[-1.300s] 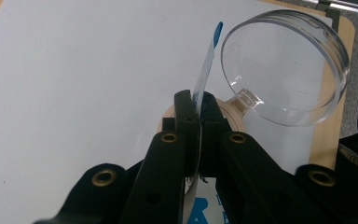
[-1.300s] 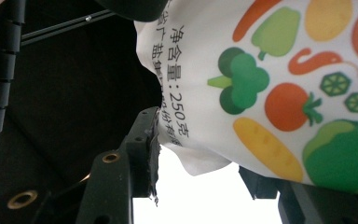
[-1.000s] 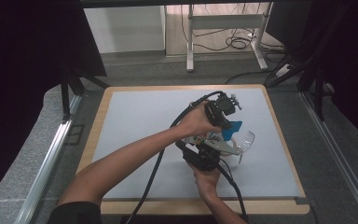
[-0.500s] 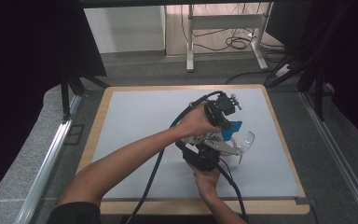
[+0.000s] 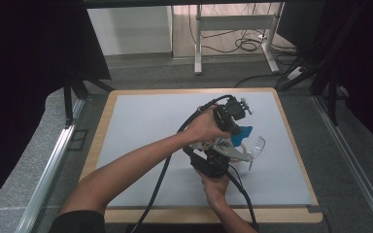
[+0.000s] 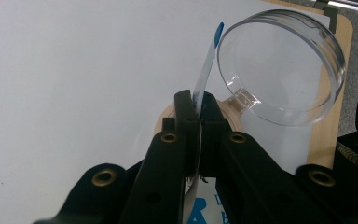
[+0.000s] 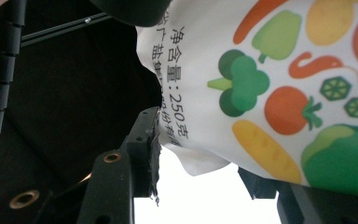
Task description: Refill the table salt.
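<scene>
A white bag [image 7: 270, 70] printed with vegetables and black writing hangs between my two grippers above the mat. My left gripper [image 6: 198, 100] is shut on its thin edge [image 6: 206, 70], which ends in a blue tip. In the high view that left gripper [image 5: 234, 127] is over the bag's blue part [image 5: 244, 132]. My right gripper [image 7: 200, 154] is closed on the bag lower down, and its left pad [image 7: 153, 135] presses the bag's crumpled edge. From above, the right gripper [image 5: 222, 154] sits just below the left one. A clear round dish [image 6: 284, 70] stands tilted right behind the bag.
A white mat [image 5: 150, 126] covers a wooden board [image 5: 104, 121]. A round wooden piece [image 6: 165, 119] lies under the dish. Metal rails [image 5: 53, 160] run along both sides. Table legs and loose cables [image 5: 245, 43] are on the floor at the back.
</scene>
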The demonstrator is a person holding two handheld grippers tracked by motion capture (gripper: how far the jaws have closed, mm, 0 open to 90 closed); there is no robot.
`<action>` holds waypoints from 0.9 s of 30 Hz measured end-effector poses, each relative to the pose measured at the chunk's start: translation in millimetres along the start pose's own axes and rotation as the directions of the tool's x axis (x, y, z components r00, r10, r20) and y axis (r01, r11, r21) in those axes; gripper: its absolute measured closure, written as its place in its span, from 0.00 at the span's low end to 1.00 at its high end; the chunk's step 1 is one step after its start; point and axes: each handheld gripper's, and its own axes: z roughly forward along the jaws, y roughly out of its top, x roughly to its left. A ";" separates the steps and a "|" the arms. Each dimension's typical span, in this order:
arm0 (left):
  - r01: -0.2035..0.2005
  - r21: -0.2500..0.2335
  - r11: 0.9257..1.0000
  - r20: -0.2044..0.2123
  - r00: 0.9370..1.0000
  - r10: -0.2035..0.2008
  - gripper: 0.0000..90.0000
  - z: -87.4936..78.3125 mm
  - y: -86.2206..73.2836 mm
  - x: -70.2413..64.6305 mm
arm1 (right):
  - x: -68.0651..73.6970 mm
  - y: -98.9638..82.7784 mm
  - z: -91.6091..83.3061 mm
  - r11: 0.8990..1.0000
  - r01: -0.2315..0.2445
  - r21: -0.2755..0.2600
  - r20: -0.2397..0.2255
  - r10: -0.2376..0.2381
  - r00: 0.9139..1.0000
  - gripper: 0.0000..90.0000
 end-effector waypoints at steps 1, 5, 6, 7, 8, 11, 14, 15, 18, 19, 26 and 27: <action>-0.001 0.001 1.000 0.000 1.000 0.001 1.00 -0.1 0.0 0.0 | 0.0 0.1 0.1 1.000 0.001 0.000 0.000 -0.001 1.000 0.60; 0.000 0.000 1.000 0.000 1.000 0.000 1.00 -0.2 -0.2 0.2 | 0.2 0.2 0.2 1.000 0.000 -0.001 -0.001 0.000 1.000 0.60; 0.000 0.000 1.000 0.001 1.000 0.000 1.00 -0.1 -0.2 0.2 | 0.3 0.2 0.2 1.000 0.000 -0.001 -0.001 0.000 1.000 0.60; 0.000 0.000 1.000 0.001 1.000 0.000 1.00 0.1 -0.1 0.1 | 0.3 0.2 0.2 1.000 0.001 -0.001 -0.001 -0.001 1.000 0.60; 0.000 0.001 1.000 0.002 1.000 0.000 1.00 0.3 -0.1 0.1 | 0.2 0.2 0.2 1.000 0.000 -0.001 0.000 0.000 1.000 0.60; -0.002 0.003 1.000 0.003 1.000 0.002 1.00 0.4 0.4 -0.3 | 0.2 0.5 -0.1 1.000 -0.002 -0.003 0.000 0.002 1.000 0.60; -0.002 0.003 1.000 0.002 1.000 0.002 1.00 0.0 0.7 -0.5 | 0.4 0.8 -0.4 1.000 -0.001 -0.004 0.000 0.001 1.000 0.60; -0.003 0.003 1.000 0.002 1.000 0.003 1.00 -0.1 0.7 -0.5 | 0.5 0.9 -0.4 1.000 -0.001 -0.004 0.000 0.001 1.000 0.60; -0.002 0.003 1.000 0.001 1.000 0.002 1.00 -0.6 0.7 -0.4 | 0.8 1.3 -0.2 1.000 -0.001 -0.007 -0.001 0.001 1.000 0.60; -0.003 0.003 1.000 0.001 1.000 0.003 1.00 -0.7 0.7 -0.2 | 0.9 1.3 -0.2 1.000 0.000 -0.007 -0.001 0.000 1.000 0.60; -0.002 0.004 1.000 0.001 1.000 0.002 1.00 -0.7 0.5 0.1 | 1.3 1.5 0.5 1.000 -0.001 -0.010 -0.001 0.001 1.000 0.60; -0.002 0.004 1.000 0.002 1.000 0.002 1.00 -0.7 0.4 0.2 | 1.4 1.5 0.5 1.000 -0.002 -0.011 -0.001 0.001 1.000 0.60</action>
